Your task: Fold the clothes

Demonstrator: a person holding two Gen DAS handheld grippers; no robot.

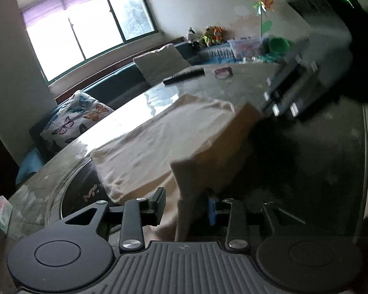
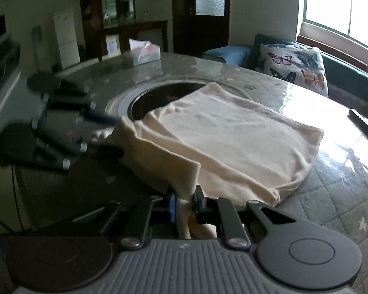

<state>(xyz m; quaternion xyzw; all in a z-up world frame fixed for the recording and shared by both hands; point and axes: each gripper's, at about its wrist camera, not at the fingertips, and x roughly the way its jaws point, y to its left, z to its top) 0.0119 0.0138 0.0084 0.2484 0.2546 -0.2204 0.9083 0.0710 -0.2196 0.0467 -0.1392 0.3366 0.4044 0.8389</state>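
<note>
A cream garment (image 1: 159, 134) lies partly folded on the round table, its near edge lifted. My left gripper (image 1: 186, 205) is shut on one corner of that edge. My right gripper (image 2: 185, 204) is shut on the other corner of the cream garment (image 2: 220, 134). Each gripper shows in the other's view: the right one (image 1: 282, 103) at upper right, blurred, and the left one (image 2: 105, 127) at the left. The cloth sags between the two grips, raised a little above the table.
The table (image 2: 331, 191) has a quilted cover under clear plastic and a dark round inset (image 2: 144, 100) partly under the garment. A tissue box (image 2: 142, 51), a remote (image 1: 184, 76) and a small pink item (image 1: 223, 72) lie on it. A sofa with a butterfly cushion (image 1: 76, 117) stands beyond.
</note>
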